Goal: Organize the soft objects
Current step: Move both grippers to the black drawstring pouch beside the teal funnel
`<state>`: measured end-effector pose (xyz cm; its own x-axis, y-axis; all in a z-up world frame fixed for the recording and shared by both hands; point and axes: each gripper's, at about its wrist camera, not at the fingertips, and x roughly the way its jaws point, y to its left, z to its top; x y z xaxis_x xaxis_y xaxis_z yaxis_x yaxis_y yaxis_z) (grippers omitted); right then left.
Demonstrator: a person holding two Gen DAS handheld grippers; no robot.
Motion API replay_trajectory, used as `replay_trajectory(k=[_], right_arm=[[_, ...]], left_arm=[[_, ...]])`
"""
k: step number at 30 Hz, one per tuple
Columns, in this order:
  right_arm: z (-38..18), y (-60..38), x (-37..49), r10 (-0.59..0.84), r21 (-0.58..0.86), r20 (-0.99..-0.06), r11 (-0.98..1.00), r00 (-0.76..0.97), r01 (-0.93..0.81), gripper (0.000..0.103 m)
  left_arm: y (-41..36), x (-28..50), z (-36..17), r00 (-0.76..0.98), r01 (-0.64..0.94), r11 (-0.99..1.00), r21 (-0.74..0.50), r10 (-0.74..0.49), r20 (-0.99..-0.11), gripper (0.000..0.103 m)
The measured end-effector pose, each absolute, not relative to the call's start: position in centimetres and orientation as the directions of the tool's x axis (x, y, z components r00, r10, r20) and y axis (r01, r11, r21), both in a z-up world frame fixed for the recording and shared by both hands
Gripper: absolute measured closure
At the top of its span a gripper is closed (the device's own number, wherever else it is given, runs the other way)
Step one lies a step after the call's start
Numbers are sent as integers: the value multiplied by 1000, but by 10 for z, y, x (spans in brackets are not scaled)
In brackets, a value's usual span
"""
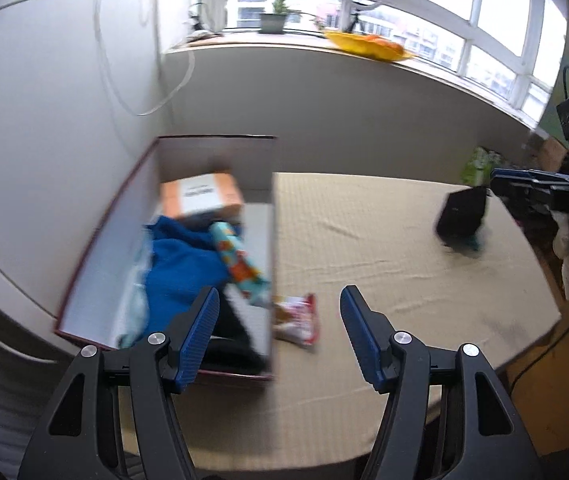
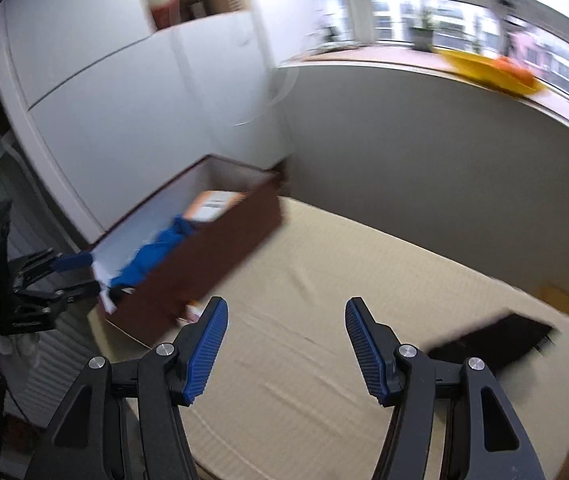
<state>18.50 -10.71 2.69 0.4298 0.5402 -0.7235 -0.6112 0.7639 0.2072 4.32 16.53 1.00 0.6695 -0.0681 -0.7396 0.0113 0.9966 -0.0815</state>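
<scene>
Soft objects fill the box (image 1: pixel 96 272) at the table's (image 1: pixel 364 240) left edge: a blue cloth (image 1: pixel 180 264), a patterned roll (image 1: pixel 240 268) and an orange packet (image 1: pixel 200 196), blurred. Just right of the box lies a red-and-white wrapper (image 1: pixel 300 320). The left gripper (image 1: pixel 280 336) hangs above it, jaws parted, empty. Toward the table's right edge sits a black pouch (image 1: pixel 460 212). The right gripper (image 2: pixel 286 344) is likewise parted and empty over bare tablecloth.
</scene>
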Motion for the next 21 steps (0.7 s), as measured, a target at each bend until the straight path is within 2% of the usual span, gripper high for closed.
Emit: replay_trajectory(k=[10,16,21], right_arm=[[-3,-242,212,426,263,-748,894,509,-362,46],[-39,-277,246,435,356,-767,900,472,-251,46],[-58,-291,269,469,435,-748,881,470,-187,46]], left_arm=[[91,58,-27,618,104,987,-125,-162,-769,40],[62,65,-45,576,141,981,-135,-192,-795,40],[59,68,-46,564,141,981,-136,-192,-803,40]])
